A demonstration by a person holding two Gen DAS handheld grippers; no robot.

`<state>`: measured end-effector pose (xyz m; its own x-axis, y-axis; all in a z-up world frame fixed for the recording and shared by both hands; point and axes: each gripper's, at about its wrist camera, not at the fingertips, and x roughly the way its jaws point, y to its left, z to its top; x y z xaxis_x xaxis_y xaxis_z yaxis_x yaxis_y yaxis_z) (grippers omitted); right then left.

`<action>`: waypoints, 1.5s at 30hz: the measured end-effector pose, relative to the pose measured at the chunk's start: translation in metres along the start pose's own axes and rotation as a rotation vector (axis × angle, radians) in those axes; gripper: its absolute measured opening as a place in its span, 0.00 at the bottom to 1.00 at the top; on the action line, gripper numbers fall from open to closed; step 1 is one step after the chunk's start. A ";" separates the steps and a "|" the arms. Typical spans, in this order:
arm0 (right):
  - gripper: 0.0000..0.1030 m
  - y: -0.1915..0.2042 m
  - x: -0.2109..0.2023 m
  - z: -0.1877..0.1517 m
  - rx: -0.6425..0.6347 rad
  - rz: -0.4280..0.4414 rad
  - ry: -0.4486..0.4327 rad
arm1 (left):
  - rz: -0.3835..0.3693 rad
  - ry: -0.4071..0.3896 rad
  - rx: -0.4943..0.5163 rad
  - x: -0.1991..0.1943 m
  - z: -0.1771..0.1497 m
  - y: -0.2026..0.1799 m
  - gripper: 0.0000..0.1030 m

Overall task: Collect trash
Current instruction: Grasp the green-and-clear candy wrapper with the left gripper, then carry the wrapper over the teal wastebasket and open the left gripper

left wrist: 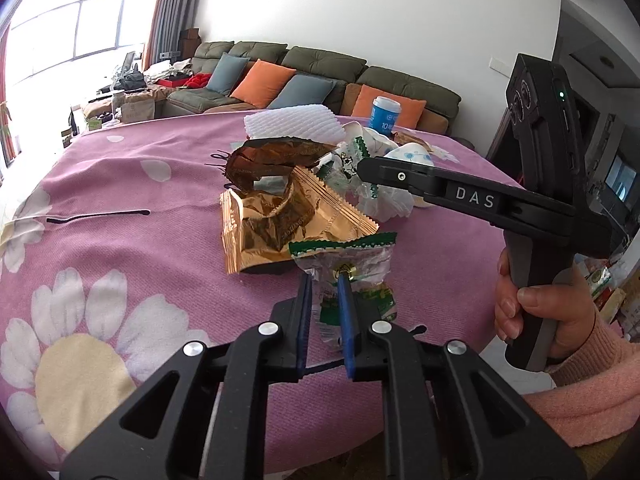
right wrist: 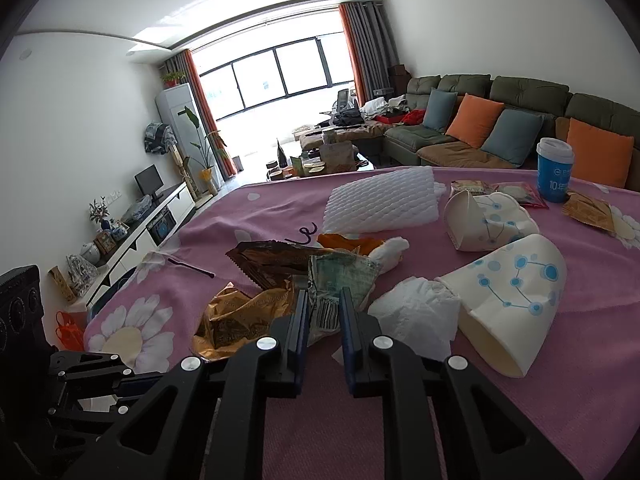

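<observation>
I find the collecting barely begun: the pile of rubbish lies on the table [left wrist: 120, 184], and no bin or bag shows in either view. My left gripper [left wrist: 325, 280] has its jaws drawn narrow on a clear wrapper with a green edge [left wrist: 348, 258], lying at the near rim of the pile, at six o'clock from the gold wrapper [left wrist: 280, 220]. Its long axis runs from the jaws toward twelve o'clock, the green zigzag seam at the far end lying crosswise. My right gripper [right wrist: 325, 293] has its jaws narrow on a crumpled clear wrapper with a barcode [right wrist: 340, 280], in the middle of the pile; it is too crushed for me to give an axis. Nothing is lifted clear as far as I can tell. Left to gather: the gold wrapper, a brown wrapper [left wrist: 272, 156], white foam netting [right wrist: 380, 204], two crushed paper cups [right wrist: 516, 304], a tissue [right wrist: 416, 316], and smaller packets by the blue cup [right wrist: 554, 170] at one o'clock.
</observation>
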<state>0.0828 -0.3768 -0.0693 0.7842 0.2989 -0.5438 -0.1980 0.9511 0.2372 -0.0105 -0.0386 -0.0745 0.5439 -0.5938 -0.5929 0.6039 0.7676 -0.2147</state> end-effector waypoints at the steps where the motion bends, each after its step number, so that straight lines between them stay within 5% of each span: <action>1: 0.13 0.000 -0.002 0.000 0.001 -0.001 -0.005 | -0.002 -0.002 -0.003 -0.001 0.000 0.002 0.10; 17: 0.10 0.009 -0.050 0.032 -0.013 0.030 -0.137 | 0.046 -0.113 -0.034 -0.064 0.003 0.025 0.01; 25: 0.10 0.060 -0.048 0.048 -0.105 0.213 -0.142 | 0.138 -0.177 -0.094 -0.098 0.006 0.060 0.01; 37: 0.10 0.175 0.037 0.065 -0.205 0.548 0.023 | 0.413 -0.248 -0.239 -0.166 -0.009 0.151 0.01; 45: 0.10 0.252 0.090 0.067 -0.259 0.688 0.132 | 0.576 -0.236 -0.353 -0.196 -0.031 0.221 0.01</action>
<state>0.1426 -0.1157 -0.0047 0.3593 0.8245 -0.4372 -0.7635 0.5291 0.3703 -0.0017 0.2551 -0.0297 0.8555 -0.0758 -0.5122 -0.0205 0.9835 -0.1798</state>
